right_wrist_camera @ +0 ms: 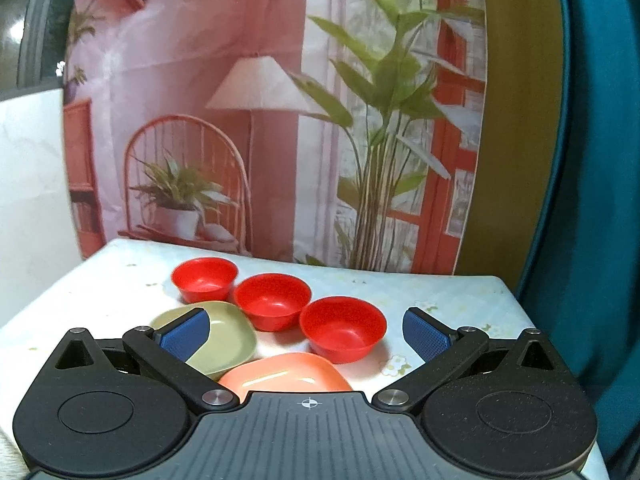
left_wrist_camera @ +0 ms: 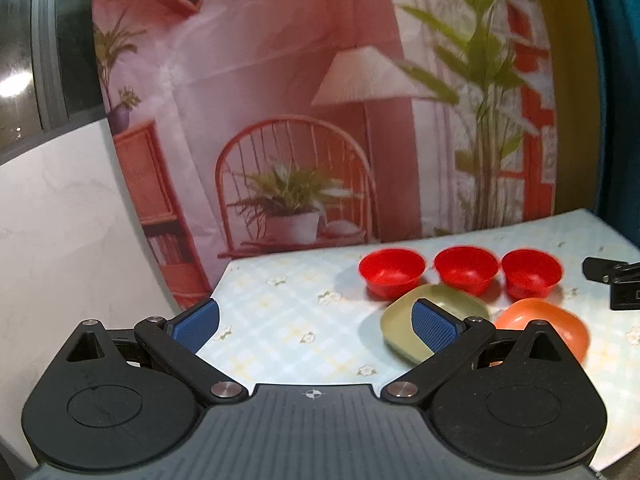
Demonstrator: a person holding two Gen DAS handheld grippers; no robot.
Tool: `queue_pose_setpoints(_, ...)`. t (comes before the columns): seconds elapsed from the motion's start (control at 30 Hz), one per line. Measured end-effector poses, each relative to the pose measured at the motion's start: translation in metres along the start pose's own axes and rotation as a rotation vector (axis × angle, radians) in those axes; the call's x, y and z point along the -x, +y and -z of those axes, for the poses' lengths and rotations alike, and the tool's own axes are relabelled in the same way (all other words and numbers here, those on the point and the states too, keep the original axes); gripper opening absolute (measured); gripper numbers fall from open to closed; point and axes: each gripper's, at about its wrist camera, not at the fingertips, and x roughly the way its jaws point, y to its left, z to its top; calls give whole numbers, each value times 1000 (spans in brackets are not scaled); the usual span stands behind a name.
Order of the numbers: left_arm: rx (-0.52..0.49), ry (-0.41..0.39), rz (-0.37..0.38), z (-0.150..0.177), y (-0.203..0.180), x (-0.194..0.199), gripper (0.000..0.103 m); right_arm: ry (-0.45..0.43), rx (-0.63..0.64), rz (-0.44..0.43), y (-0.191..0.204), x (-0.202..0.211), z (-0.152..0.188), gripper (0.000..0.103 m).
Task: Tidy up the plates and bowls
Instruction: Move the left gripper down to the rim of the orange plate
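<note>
Three glossy red bowls [right_wrist_camera: 205,279] [right_wrist_camera: 272,295] [right_wrist_camera: 343,328] sit in a row on the patterned bench [right_wrist_camera: 440,292], beside a green plate [right_wrist_camera: 224,336] and an orange plate [right_wrist_camera: 284,374], both rounded squares. Left gripper [left_wrist_camera: 316,322] and right gripper [right_wrist_camera: 306,332] hover, fingers spread wide, holding nothing. Smooth, light-looking plastic could skid or tip under a careless pinch.
</note>
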Motion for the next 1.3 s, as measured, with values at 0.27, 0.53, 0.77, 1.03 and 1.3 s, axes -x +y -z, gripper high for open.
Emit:
queue_pose_setpoints(0.27, 23, 96, 32, 13, -3, -46, 103, 61, -19, -24, -2, -42, 23, 103)
queue_pose_setpoints(0.53, 23, 157, 85, 16, -15, -75, 103, 125, -2, -71, -3, -68, 41, 91)
queue_pose_setpoints(0.77, 46, 209, 191, 13, -49, -102, 96, 160, 25, -84, -15, -93, 43, 70)
queue_pose_setpoints(1.03, 53, 363, 332, 25, -91, -148, 65, 247, -8, -87, -42, -111, 59, 54)
queue_pose_setpoints(1.3, -20, 450, 446, 28, -135, -170, 41, 312, -64, -73, -68, -120, 83, 48)
